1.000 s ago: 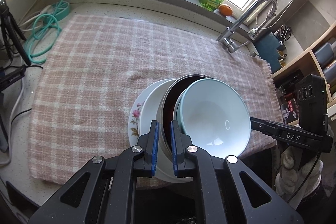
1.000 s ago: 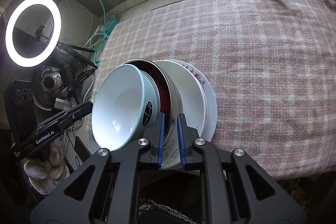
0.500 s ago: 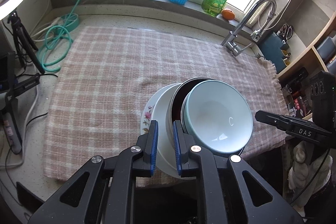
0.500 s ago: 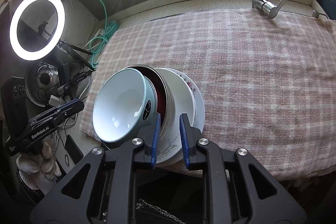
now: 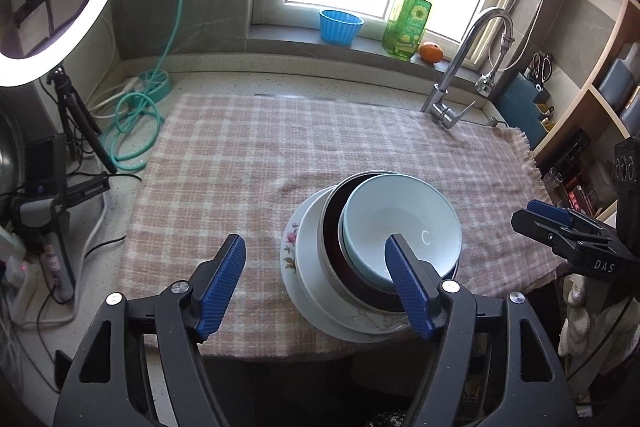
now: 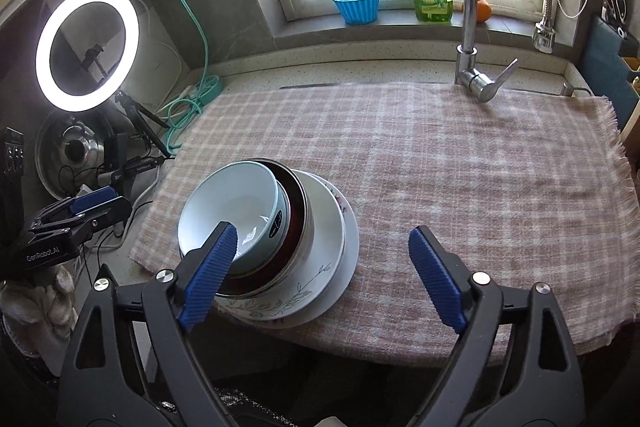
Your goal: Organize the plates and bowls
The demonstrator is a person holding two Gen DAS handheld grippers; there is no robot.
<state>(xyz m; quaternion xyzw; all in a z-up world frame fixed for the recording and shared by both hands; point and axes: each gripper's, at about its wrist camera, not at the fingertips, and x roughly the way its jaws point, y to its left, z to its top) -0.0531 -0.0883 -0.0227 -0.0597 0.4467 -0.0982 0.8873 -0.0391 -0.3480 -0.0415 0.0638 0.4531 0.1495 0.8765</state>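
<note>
sitting near the front edge of the checked cloth (image 5: 248,155), a nested stack is seen: a pale blue bowl (image 5: 400,227) is cradled in a steel bowl with a dark red inside (image 5: 332,227), which is set on a white dish (image 5: 310,247) over a floral plate (image 5: 289,251). the stack is tilted, with the bowls leaning off-centre, and the plates overhang the cloth's front edge in the right wrist view. the left gripper (image 5: 316,287) is held wide open with nothing in it, hovering short of the stack; the right gripper (image 6: 322,275) is likewise spread wide and empty, its left finger (image 6: 208,269) seen in front of the blue bowl's rim. the stack is judged to be set down, though not yet squared. for this step to be done well, the leaning bowls should be nudged level and centred on the plates, and the whole pile eased back from the edge, so nothing can be tipped off. beyond the cloth, a faucet (image 5: 464,67), a green soap bottle (image 5: 408,23), a blue cup (image 5: 340,27) and an orange (image 5: 431,51) are seen by the window, and a ring light (image 6: 86,47) to the left
</note>
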